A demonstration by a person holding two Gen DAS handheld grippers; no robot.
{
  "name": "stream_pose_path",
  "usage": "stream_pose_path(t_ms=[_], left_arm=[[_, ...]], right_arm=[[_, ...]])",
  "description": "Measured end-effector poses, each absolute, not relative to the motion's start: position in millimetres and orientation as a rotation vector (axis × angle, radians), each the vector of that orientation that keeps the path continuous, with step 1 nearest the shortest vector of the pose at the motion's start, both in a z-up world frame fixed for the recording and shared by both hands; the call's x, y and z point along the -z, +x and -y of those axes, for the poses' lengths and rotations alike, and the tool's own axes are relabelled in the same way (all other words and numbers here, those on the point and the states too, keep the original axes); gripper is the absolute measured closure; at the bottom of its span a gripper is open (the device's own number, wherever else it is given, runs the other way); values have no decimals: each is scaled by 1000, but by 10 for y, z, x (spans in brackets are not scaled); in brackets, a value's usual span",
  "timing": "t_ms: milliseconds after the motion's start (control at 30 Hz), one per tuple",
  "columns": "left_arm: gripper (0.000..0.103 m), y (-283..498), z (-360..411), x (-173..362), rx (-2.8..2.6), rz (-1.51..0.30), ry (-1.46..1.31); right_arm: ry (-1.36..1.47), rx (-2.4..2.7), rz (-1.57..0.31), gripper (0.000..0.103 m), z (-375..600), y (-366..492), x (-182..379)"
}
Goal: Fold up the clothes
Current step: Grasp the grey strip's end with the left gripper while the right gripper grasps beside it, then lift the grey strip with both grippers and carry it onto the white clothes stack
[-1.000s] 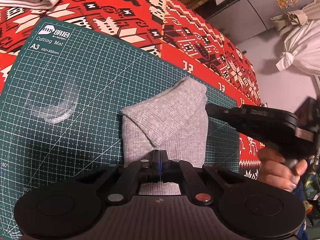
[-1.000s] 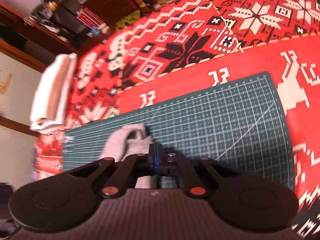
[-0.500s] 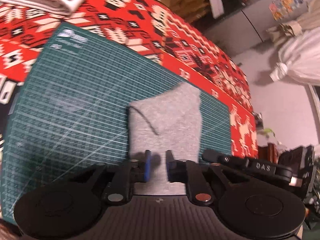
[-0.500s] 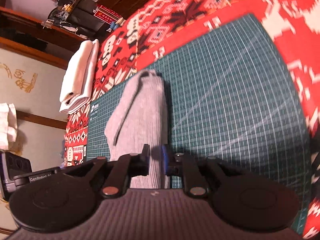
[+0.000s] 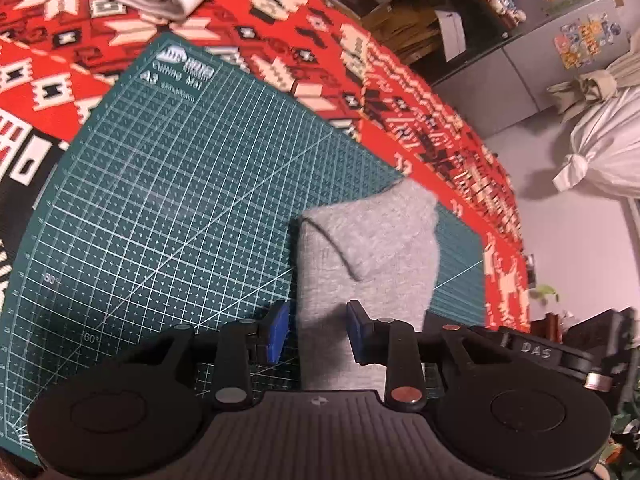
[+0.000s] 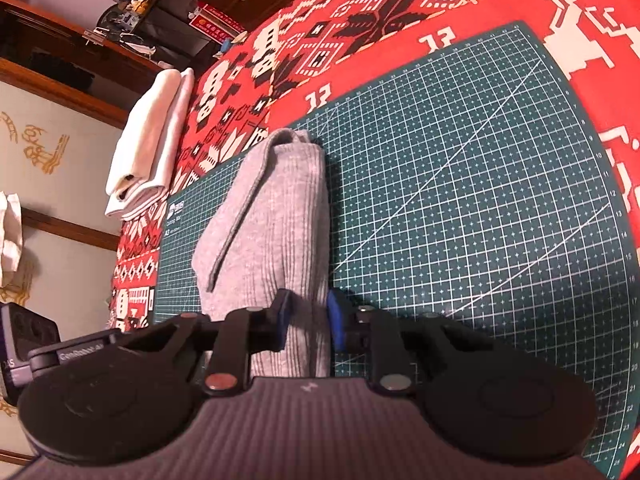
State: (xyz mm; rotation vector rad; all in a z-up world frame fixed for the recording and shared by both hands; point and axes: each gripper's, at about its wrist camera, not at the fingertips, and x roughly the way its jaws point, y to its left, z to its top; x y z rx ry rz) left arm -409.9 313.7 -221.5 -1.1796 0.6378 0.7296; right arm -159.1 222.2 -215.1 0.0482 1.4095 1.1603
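The grey knitted garment [image 5: 368, 264] lies folded on the green cutting mat [image 5: 168, 184], which lies on a red patterned cloth [image 5: 328, 52]. It looks like a sock or a small ribbed piece, I cannot say which. One flap is turned over the top and its edge makes a dark diagonal line.

My left gripper [image 5: 316, 330] is released: the blue pads [image 5: 278, 330] stand apart, with the near end of the garment between them but not pressed. My right gripper [image 6: 308, 320] is also unclenched, its pads to each side of the same near end, perhaps brushing the knit but not squeezing it.

I judge the fabric to be light, soft and a little stretchy. It will bend and sag wherever it is not supported, and a single layer may slip out alone. So I think a good hold takes all layers together at a corner or at the folded edge, not at the loose flap.

The near end of the garment is hidden under both gripper bodies, so I cannot see how it finishes there. The left wrist view is blurred, and the letters on the mat are hard to read. A folded white cloth [image 6: 148, 152] lies at the far side.
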Motion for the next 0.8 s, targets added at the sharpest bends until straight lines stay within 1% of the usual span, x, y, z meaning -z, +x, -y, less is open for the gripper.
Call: stream_pose_path(t_ms=[67, 200, 267, 400, 567, 800], left_arm=[[77, -4090, -3142, 2256, -720, -618, -1183], [83, -4096, -3138, 2276, -717, -593, -1175], [88, -4103, -3129, 2263, -718, -586, -1164], [89, -4147, -3120, 2119, -715, -562, -1127], [89, -4262, -3189, 1905, -708, -515, -1107], [89, -4507, -3351, 1624, -719, -459, -1054]], right_arm=[[46, -1166, -1393, 91, -2221, -1600, 2163], [42, -1174, -1357, 94, -2198, -1649, 2159], [49, -1168, -1348, 96, -2186, -1671, 2138], [66, -1172, -1323, 97, -2171, -1701, 2016], [82, -1176, -1343, 97, -2262, -1722, 1890], [108, -1219, -1280, 97, -2500, -1900, 1595]])
